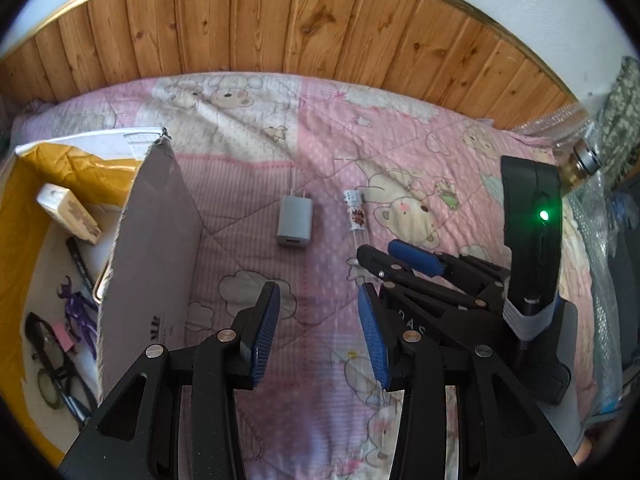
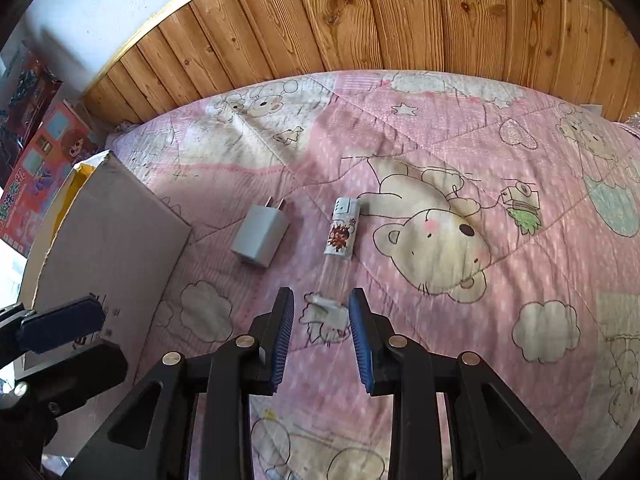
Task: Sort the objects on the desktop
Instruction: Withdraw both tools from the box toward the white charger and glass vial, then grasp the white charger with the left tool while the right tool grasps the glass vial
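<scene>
A grey plug-in charger [image 1: 294, 221] [image 2: 260, 237] lies on the pink bear quilt [image 1: 248, 184]. Beside it lies a clear tube with a white patterned label [image 1: 355, 210] [image 2: 340, 240]. My left gripper [image 1: 318, 320] is open and empty, hovering above the quilt short of the charger. My right gripper [image 2: 321, 322] is open, its fingertips on either side of the tube's near end, with gaps on both sides. The right gripper also shows in the left wrist view [image 1: 394, 262], reaching toward the tube.
A cardboard box [image 1: 152, 248] [image 2: 108, 240] stands at the left, its flap upright. Inside are a wooden block [image 1: 68, 212], a purple figure [image 1: 78, 312], tape and pens. Wood panelling [image 1: 304, 20] backs the bed. Colourful boxes [image 2: 36, 168] stand far left.
</scene>
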{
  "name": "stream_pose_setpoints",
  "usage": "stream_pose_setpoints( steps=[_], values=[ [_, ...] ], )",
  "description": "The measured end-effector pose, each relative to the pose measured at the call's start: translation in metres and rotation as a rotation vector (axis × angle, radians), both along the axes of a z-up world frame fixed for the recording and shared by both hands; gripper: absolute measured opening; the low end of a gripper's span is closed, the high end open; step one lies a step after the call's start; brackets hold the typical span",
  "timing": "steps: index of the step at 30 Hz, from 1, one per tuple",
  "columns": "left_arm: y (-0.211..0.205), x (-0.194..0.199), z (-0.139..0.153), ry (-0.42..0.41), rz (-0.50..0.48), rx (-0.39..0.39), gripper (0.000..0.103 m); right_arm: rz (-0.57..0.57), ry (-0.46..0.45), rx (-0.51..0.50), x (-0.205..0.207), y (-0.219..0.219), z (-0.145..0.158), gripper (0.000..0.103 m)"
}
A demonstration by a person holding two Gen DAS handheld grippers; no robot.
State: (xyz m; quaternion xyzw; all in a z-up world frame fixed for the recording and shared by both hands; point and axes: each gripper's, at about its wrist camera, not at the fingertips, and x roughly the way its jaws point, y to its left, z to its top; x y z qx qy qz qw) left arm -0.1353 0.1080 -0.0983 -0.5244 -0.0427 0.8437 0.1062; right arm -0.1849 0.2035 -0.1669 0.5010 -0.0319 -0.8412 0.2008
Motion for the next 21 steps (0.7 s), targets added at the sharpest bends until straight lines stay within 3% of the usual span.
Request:
stream_pose_setpoints(
  steps=[4, 7, 12, 18, 20, 21],
  values=[
    [0.003, -0.028, -0.025, -0.028, 0.038, 0.001, 0.043, 0.028, -0.001, 0.012, -0.016, -0.005, -0.017, 0.035],
    [0.007, -0.046, -0.045, -0.051, 0.061, -0.013, 0.043, 0.062, 0.050, 0.027, -0.020, -0.007, -0.025, 0.034],
    [0.007, -0.069, -0.067, -0.065, 0.096, -0.030, 0.043, 0.094, 0.082, 0.060, -0.025, -0.006, -0.026, 0.021],
    [0.012, -0.084, -0.081, -0.038, 0.073, -0.057, 0.043, 0.096, 0.065, 0.025, -0.029, 0.004, -0.027, 0.020],
    [0.013, -0.084, -0.080, -0.022, 0.062, -0.065, 0.032, 0.084, 0.056, 0.009, -0.030, 0.008, -0.027, 0.020],
    [0.015, -0.084, -0.079, -0.015, 0.053, -0.080, 0.032, 0.075, 0.052, 0.002, -0.030, 0.010, -0.027, 0.020]
  ],
)
